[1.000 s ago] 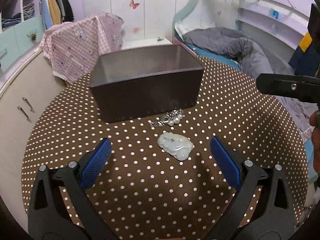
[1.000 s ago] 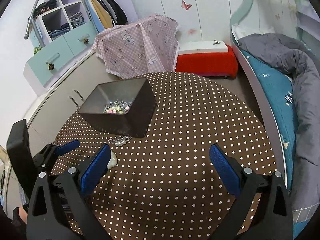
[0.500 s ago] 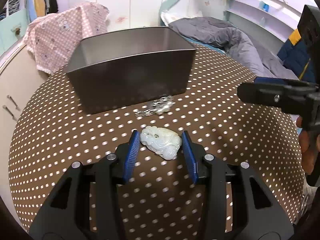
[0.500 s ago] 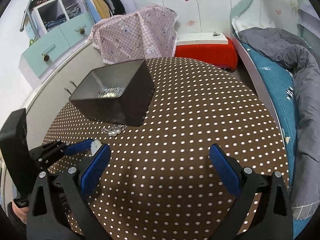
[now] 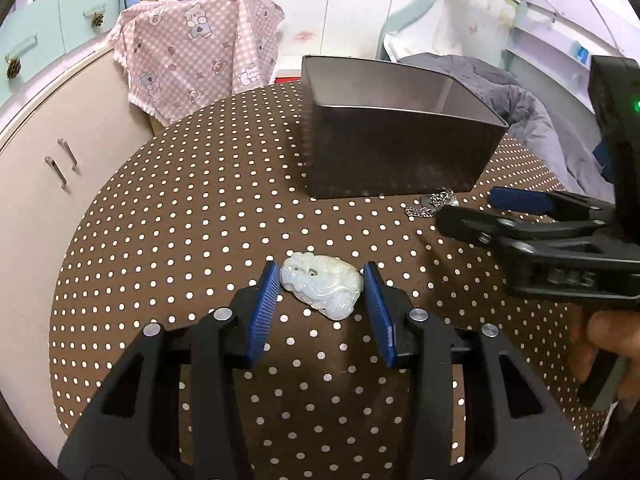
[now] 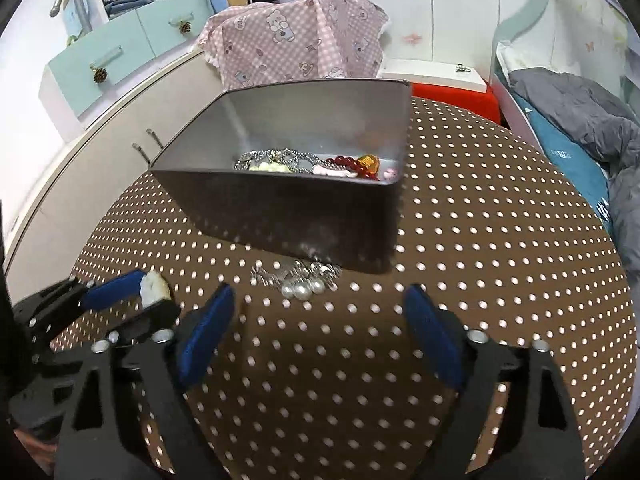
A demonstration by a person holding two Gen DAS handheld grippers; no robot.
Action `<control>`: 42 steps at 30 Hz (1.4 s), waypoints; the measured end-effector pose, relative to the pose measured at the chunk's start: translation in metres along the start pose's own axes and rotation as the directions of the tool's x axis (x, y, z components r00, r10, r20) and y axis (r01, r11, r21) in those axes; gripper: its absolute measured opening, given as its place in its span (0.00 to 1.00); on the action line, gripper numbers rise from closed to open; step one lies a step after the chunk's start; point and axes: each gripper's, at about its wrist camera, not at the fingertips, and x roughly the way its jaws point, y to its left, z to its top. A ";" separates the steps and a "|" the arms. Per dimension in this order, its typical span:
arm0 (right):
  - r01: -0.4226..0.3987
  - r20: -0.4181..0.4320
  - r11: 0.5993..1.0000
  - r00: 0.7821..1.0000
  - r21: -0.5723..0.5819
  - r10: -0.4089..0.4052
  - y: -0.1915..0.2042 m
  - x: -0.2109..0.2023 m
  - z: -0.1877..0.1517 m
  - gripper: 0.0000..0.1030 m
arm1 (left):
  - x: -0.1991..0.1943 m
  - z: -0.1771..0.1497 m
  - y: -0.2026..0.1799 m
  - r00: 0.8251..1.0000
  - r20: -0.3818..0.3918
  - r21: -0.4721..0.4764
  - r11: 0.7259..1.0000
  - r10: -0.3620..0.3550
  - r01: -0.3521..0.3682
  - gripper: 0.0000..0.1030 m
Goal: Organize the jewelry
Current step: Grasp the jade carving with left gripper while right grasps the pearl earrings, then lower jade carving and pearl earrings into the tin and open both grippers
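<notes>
My left gripper (image 5: 322, 286) is shut on a white carved jade pendant (image 5: 320, 286), held over the brown polka-dot table (image 5: 180, 220). The pendant also shows in the right wrist view (image 6: 154, 290), between the left gripper's blue pads. A dark metal box (image 6: 288, 196) stands on the table and holds several necklaces and beads (image 6: 316, 162). A pearl and silver chain piece (image 6: 302, 280) lies on the table against the box's front wall. My right gripper (image 6: 320, 324) is open and empty, just in front of that pearl piece.
A pink checked cloth (image 5: 196, 60) covers something behind the table. White cabinets (image 5: 48, 152) stand to the left. A bed with grey bedding (image 6: 580, 108) is on the right. The table edge curves round close on the left.
My left gripper closed on the jade pendant and swung left of the box. My right gripper moved forward toward the pearl piece and the box.
</notes>
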 end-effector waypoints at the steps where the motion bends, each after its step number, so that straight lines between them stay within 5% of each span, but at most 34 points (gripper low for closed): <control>1: 0.010 0.002 1.000 1.000 -0.003 -0.010 0.002 0.001 0.000 0.74 | 0.000 -0.001 0.000 1.000 0.000 0.001 1.000 0.002 -0.002 0.42; 7: 0.085 0.020 0.995 0.996 -0.045 -0.085 0.013 0.008 -0.001 0.60 | -0.001 -0.005 0.000 1.000 -0.001 0.000 1.000 0.000 0.000 0.44; 11: 0.097 0.027 0.993 0.995 -0.074 -0.095 0.015 0.007 -0.004 0.25 | 0.002 -0.002 0.004 1.000 -0.004 0.010 1.000 0.002 -0.002 0.44; 29: -0.092 0.096 0.992 0.990 -0.085 0.100 -0.005 -0.071 -0.005 0.24 | -0.023 -0.004 0.012 0.998 0.053 -0.037 0.999 -0.023 0.025 0.41; 42: -0.184 0.265 0.970 0.938 -0.159 0.221 0.001 -0.156 0.064 0.24 | -0.089 0.056 0.018 0.973 0.228 -0.008 1.000 -0.028 0.031 0.41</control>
